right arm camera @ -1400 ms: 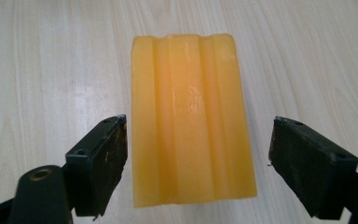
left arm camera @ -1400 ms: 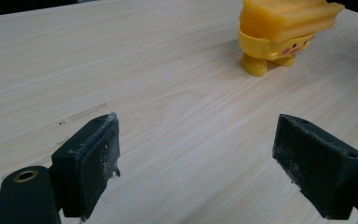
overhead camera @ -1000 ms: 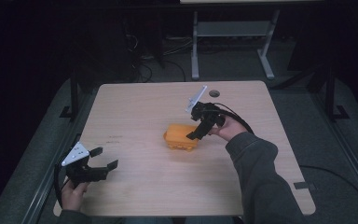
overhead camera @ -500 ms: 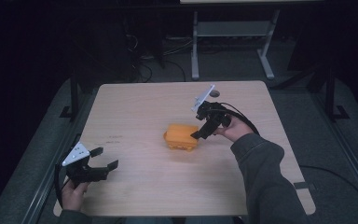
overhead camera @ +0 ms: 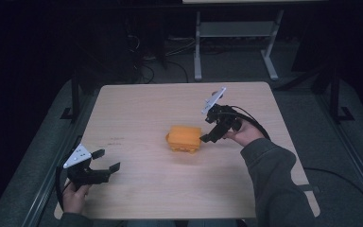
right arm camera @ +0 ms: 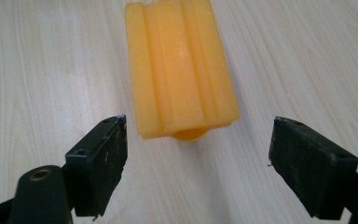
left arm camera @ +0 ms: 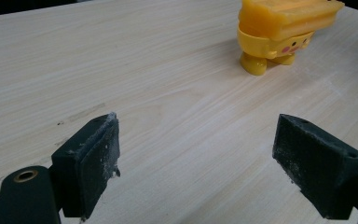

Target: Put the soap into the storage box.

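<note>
Toy [overhead camera: 185,138] mid-table [overhead camera: 137,109], between tools

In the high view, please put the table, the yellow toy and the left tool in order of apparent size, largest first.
1. Table.
2. Yellow toy and left tool: they look alike in size, so no ranking between them.

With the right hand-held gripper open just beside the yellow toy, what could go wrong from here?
1. The right hand-held gripper sits at one end of the yellow toy with its jaws spread wider than the toy. If it closes off-centre, one jaw may push the toy aside.
2. The toy stands on small feet under a wide top, so a push could tip it.
3. The left hand-held gripper waits open and far away, probably too far to steady the toy.
</note>
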The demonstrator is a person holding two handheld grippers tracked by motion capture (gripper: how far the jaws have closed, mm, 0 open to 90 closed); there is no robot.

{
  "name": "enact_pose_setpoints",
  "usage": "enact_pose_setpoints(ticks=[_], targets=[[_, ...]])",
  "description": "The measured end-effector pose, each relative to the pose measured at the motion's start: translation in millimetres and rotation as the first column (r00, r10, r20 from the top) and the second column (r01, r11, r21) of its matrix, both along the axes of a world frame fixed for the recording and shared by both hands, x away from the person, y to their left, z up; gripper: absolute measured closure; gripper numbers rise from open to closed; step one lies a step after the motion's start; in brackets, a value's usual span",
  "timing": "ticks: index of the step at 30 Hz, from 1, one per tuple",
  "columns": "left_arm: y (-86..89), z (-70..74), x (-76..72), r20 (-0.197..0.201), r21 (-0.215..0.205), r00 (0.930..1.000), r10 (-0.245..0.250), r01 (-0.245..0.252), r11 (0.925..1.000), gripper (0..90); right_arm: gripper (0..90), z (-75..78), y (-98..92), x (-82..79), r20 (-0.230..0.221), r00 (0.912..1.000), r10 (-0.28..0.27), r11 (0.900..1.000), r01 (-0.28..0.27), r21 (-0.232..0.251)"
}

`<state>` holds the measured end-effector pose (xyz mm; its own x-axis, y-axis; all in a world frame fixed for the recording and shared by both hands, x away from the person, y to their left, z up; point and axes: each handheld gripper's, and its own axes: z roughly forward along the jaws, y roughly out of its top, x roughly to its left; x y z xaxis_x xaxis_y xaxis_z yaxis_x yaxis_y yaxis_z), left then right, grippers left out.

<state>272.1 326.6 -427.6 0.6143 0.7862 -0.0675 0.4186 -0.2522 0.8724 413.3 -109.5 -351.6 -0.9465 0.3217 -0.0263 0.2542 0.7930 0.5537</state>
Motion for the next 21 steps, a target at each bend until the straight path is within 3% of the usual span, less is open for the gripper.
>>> enact_pose_setpoints(ticks=[21], targets=[[0.3, 0.0, -0.6, 0.002, 0.005, 1.0000, 0.000, 0.000, 1.0000, 14.1, 20.5, -0.9, -27.4, -11.0, -0.004, 0.9989, -0.046, 0.999, 0.046, 0.022]])
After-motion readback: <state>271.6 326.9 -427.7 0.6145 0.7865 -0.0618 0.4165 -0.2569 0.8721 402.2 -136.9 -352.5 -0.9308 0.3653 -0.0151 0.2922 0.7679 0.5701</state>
